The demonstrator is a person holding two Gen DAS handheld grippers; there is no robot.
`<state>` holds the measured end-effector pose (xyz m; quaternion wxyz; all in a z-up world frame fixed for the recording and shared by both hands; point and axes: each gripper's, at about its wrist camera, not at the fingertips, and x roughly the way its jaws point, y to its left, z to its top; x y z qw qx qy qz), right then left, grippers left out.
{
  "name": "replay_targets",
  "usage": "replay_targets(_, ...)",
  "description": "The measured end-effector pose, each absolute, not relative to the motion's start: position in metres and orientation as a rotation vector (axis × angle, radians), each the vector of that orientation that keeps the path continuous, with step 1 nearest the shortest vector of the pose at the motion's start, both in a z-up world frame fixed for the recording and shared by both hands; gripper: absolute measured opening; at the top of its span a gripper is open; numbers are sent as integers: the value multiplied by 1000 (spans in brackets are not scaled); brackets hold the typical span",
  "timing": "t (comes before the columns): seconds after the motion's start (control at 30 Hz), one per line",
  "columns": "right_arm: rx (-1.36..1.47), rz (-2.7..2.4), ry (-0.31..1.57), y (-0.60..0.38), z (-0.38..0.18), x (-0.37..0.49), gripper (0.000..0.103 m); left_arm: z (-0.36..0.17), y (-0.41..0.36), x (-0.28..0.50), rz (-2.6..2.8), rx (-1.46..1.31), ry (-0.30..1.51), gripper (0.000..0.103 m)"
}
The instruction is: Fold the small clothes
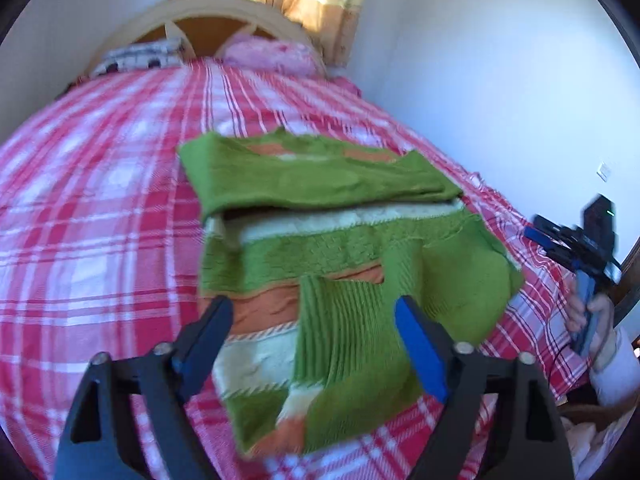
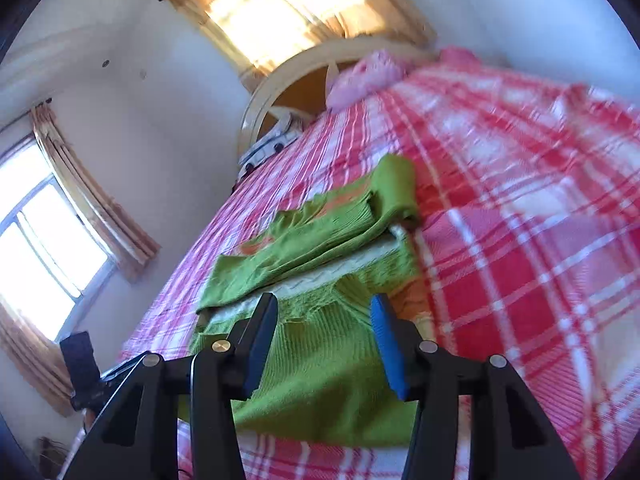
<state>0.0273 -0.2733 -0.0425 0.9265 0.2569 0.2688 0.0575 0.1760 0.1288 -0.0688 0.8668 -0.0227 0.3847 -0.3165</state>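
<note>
A small green knit sweater (image 1: 332, 256) with orange and cream bands lies on the red plaid bed, its sleeves folded across the body. It also shows in the right wrist view (image 2: 320, 356). My left gripper (image 1: 314, 312) is open and empty, hovering just above the sweater's near hem and a ribbed sleeve cuff (image 1: 344, 328). My right gripper (image 2: 324, 310) is open and empty above the sweater's near green part. The right gripper also shows at the bed's right edge in the left wrist view (image 1: 538, 236), held by a hand.
The plaid bedspread (image 1: 100, 208) covers the bed. A pink pillow (image 1: 268, 54) and a patterned pillow (image 1: 136, 58) lie at the arched headboard (image 1: 224, 10). White walls stand close on the right; curtained windows (image 2: 276, 12) lie behind and beside the bed.
</note>
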Motion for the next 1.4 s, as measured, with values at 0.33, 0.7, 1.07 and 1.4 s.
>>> replay_targets(0.33,411,89,574,-255,-46,-8,50,-97,94,181,-633,-30,887,49)
replay_targets(0.7,266,35,604,-245,-47,9,50,-99,101,168,-651,-115,885,13)
replay_targets(1.07,48,19,693,-234,-53,60,50,-101,100,177,-670,-210,916,40)
replay_targets(1.4,-45,45,801,-215,-83,103,8,-102,95,173,-620,-186,863,10)
